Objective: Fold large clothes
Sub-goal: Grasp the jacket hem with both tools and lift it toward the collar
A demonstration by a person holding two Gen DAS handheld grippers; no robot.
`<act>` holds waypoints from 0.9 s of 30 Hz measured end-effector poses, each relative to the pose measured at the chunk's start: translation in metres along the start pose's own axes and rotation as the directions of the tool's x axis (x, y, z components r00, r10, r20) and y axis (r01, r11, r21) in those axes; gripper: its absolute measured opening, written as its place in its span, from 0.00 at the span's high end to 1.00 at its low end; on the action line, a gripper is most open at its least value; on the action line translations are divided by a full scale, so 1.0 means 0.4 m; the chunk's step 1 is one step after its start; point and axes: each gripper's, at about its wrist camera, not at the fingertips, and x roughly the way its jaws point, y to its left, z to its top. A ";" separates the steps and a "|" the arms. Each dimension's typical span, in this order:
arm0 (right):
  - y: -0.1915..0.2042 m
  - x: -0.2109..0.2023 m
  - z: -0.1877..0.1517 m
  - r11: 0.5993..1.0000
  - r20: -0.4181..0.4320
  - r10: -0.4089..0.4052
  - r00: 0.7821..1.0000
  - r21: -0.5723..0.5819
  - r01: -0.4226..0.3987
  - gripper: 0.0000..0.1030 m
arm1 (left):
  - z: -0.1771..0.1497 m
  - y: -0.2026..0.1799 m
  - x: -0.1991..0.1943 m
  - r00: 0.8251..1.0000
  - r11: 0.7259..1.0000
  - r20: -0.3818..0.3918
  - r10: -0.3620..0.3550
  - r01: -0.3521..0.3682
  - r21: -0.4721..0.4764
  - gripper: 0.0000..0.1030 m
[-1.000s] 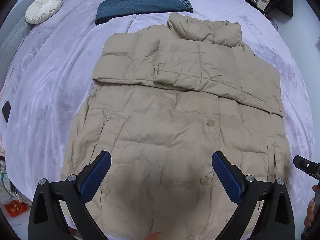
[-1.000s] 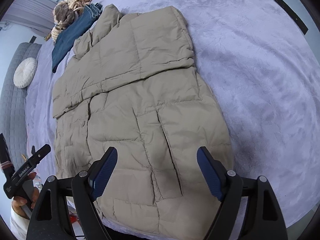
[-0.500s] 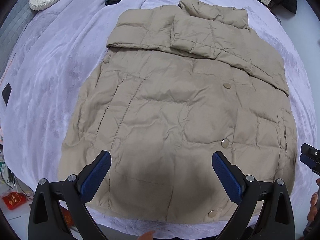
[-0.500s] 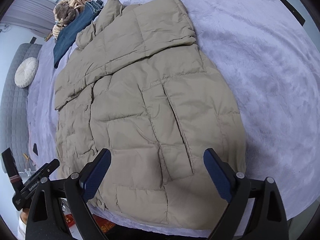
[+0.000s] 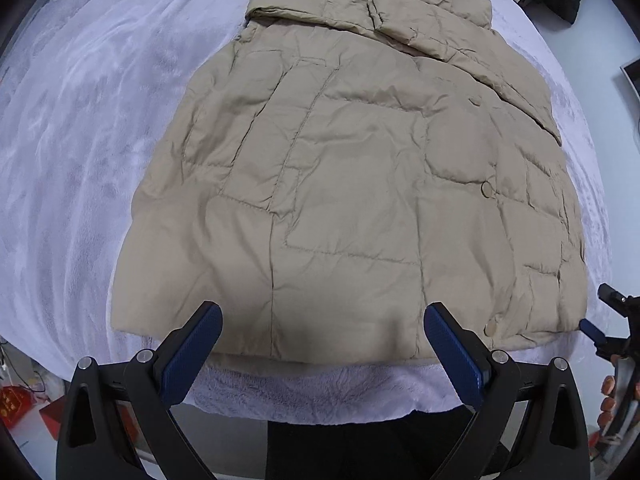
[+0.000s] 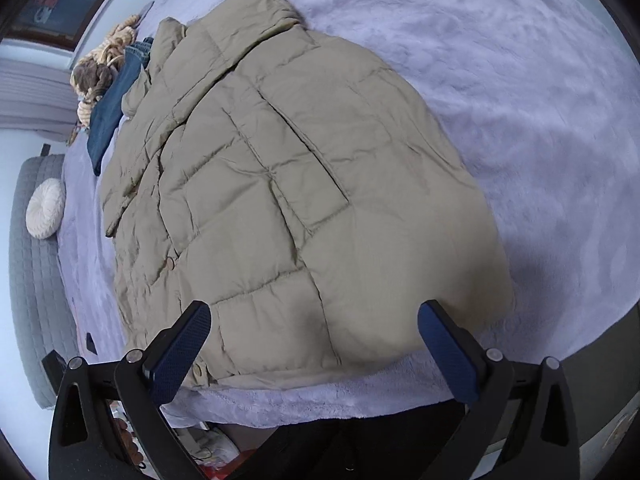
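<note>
Beige quilted jacket (image 5: 352, 184) is lying flat on the lavender bed (image 5: 80, 128), its sleeves folded across the chest and its hem near the bed's front edge. Folded jeans (image 6: 110, 116) are showing only in the right view, half hidden behind the collar. Compared with a second ago, both cameras are now looking at the hem itself. Left tongs (image 5: 322, 356) are gaping wide, gripping nothing; right tongs (image 6: 314, 354) have just been opening, empty, above the hem
</note>
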 end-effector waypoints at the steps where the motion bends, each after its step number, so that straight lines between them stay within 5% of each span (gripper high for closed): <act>1: -0.011 -0.001 -0.012 1.000 0.004 0.000 1.000 0.020 0.000 0.00 | -0.006 0.011 -0.002 1.000 1.000 -0.002 -0.015 0.015 -0.011 0.02; 8: -0.076 0.035 -0.057 0.983 -0.034 0.060 0.998 0.176 -0.053 0.00 | -0.042 0.103 -0.015 0.989 0.983 0.007 -0.146 0.146 -0.111 0.02; 18: -0.095 0.085 -0.070 0.940 -0.043 0.196 0.980 0.291 -0.175 0.00 | -0.101 0.201 0.075 0.945 0.917 -0.074 -0.318 0.287 -0.276 0.02; 27: -0.089 0.112 -0.049 0.889 -0.001 0.306 0.952 0.358 -0.286 0.00 | -0.018 0.174 0.110 0.918 0.859 0.059 -0.392 0.389 -0.332 0.03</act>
